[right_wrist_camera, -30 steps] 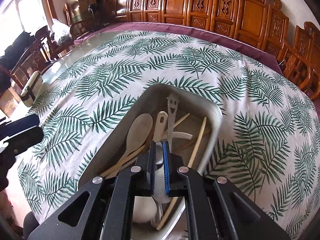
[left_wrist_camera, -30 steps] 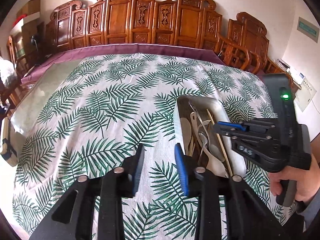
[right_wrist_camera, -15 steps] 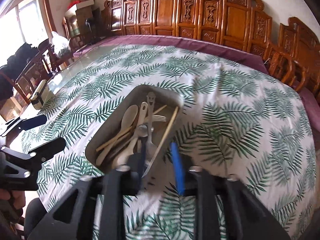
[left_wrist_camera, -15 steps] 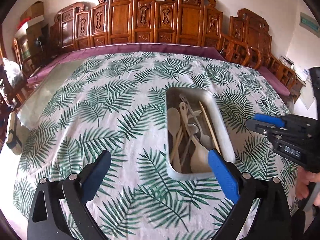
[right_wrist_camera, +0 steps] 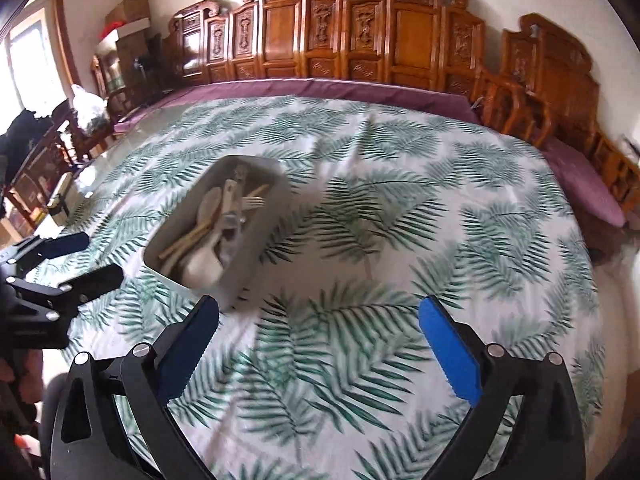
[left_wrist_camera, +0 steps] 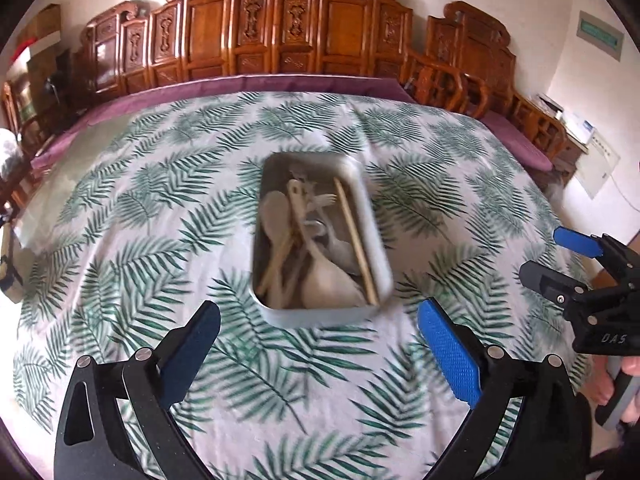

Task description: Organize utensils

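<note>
The left tool (left_wrist_camera: 319,326) hovers with its blue-padded jaws spread wide and nothing between them; the right tool (right_wrist_camera: 319,324) has its jaws opening, wide apart, also with nothing between them. Neither touches the tray (left_wrist_camera: 378,236), a pale grey rectangular tin with rounded corners and a raised rim, which sits near the middle of the counter (left_wrist_camera: 132,216) on a white cloth printed with green palm fronds. The tray lies ahead of the left tool and ahead-left of the right one. Inside it the utensils (left_wrist_camera: 316,240) lie jumbled lengthwise: a pale wooden spoon, a flat wooden spatula, a light fork, a large white spoon at the near end, and a bamboo chopstick (left_wrist_camera: 356,240) along the right wall. Carved wooden chairs (left_wrist_camera: 256,36) line the wall beyond the counter
</note>
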`<state>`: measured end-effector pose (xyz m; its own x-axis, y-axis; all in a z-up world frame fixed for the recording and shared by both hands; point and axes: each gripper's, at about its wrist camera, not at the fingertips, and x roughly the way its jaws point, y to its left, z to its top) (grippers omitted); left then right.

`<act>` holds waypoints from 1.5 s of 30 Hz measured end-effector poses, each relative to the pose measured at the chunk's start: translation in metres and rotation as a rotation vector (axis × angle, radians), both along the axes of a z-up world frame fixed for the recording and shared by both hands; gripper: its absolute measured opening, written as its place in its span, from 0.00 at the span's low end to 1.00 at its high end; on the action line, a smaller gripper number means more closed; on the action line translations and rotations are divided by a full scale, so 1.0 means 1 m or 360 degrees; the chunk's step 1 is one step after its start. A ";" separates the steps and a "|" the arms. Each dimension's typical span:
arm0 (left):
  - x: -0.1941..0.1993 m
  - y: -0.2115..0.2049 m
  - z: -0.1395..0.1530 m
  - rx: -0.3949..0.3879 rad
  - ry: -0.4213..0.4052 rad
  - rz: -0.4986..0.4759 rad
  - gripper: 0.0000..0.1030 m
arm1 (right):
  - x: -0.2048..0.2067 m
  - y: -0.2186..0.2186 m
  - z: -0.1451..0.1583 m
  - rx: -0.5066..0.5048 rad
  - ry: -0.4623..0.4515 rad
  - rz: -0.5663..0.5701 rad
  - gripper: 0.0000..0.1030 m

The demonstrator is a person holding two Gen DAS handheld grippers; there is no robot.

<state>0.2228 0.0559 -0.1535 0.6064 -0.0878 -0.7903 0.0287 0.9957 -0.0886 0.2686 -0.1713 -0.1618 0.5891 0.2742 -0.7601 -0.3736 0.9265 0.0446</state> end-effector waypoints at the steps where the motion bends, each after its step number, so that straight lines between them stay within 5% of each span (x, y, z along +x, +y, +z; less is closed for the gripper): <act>1: -0.002 -0.004 0.001 -0.0004 -0.0001 -0.0012 0.93 | -0.004 -0.003 0.001 -0.0001 -0.0008 -0.0006 0.98; 9: -0.044 -0.035 0.029 0.0054 -0.0045 -0.0027 0.93 | -0.053 -0.034 0.029 0.0045 -0.0119 -0.0098 0.98; 31: -0.151 -0.069 0.153 0.0089 -0.0533 -0.0011 0.93 | -0.166 -0.087 0.138 0.0264 -0.0562 -0.0268 0.98; 45: -0.173 -0.062 0.163 0.0074 -0.0630 0.0034 0.93 | -0.187 -0.092 0.151 0.0303 -0.0638 -0.0286 0.98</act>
